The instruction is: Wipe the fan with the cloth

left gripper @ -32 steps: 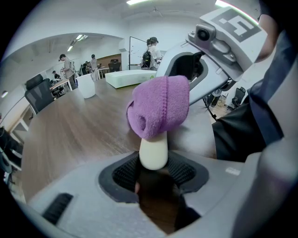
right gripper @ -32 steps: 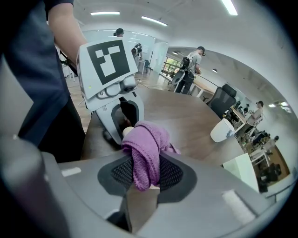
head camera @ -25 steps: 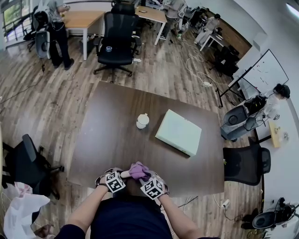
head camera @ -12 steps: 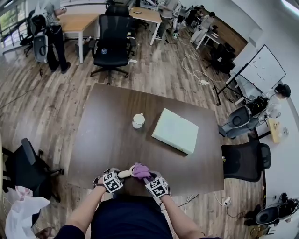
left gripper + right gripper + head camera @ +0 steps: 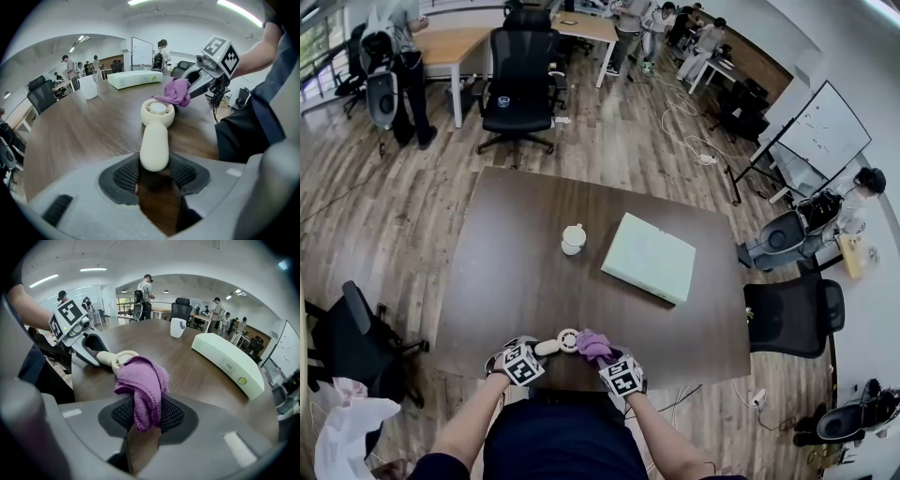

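Observation:
A small cream handheld fan lies over the near edge of the brown table, its round head pointing away. My left gripper is shut on the fan's handle. The purple cloth hangs bunched from my right gripper, which is shut on it. In the head view the cloth sits just right of the fan's head, touching or nearly touching it. The left gripper view shows the cloth behind the head, beside the right gripper.
A white cup and a pale green flat box stand mid-table. Office chairs ring the table, with one at the right and one at the left. People stand at far desks.
The right gripper with the cloth has slid right and slightly down, off the fan's head, which now shows as a ring. The left gripper and fan kept still.

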`<state>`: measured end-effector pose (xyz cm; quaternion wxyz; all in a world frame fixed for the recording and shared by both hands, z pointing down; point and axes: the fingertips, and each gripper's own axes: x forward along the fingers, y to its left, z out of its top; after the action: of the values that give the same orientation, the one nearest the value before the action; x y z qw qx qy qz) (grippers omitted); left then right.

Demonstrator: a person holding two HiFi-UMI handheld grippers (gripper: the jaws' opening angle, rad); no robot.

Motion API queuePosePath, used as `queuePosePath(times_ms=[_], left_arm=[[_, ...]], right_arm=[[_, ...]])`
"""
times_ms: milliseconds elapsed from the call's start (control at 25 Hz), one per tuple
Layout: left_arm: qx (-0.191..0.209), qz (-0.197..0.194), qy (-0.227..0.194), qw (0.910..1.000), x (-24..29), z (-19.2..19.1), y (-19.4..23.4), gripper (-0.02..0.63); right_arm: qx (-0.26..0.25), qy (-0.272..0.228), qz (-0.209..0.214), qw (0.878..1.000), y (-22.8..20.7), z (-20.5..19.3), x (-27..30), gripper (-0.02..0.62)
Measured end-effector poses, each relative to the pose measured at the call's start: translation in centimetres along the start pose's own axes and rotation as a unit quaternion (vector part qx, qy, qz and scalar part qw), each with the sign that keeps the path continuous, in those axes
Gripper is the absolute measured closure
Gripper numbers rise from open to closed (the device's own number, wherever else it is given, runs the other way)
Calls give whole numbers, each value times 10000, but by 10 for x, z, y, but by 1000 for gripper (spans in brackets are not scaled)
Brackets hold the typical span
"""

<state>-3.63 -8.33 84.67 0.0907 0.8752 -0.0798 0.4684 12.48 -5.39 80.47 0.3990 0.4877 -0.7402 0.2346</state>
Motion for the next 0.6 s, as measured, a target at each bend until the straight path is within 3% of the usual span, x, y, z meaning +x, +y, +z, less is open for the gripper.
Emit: queuePosePath(times_ms=[320,600], left_arm=[[-101,174,-271,9994,-5,1,1,403],[37,168,-251,9995,-19,13,-4,270]], right_arm=[[544,256,51,9982,-2,-34,2,477],[891,158,69,9959,-2,-40,5,477]])
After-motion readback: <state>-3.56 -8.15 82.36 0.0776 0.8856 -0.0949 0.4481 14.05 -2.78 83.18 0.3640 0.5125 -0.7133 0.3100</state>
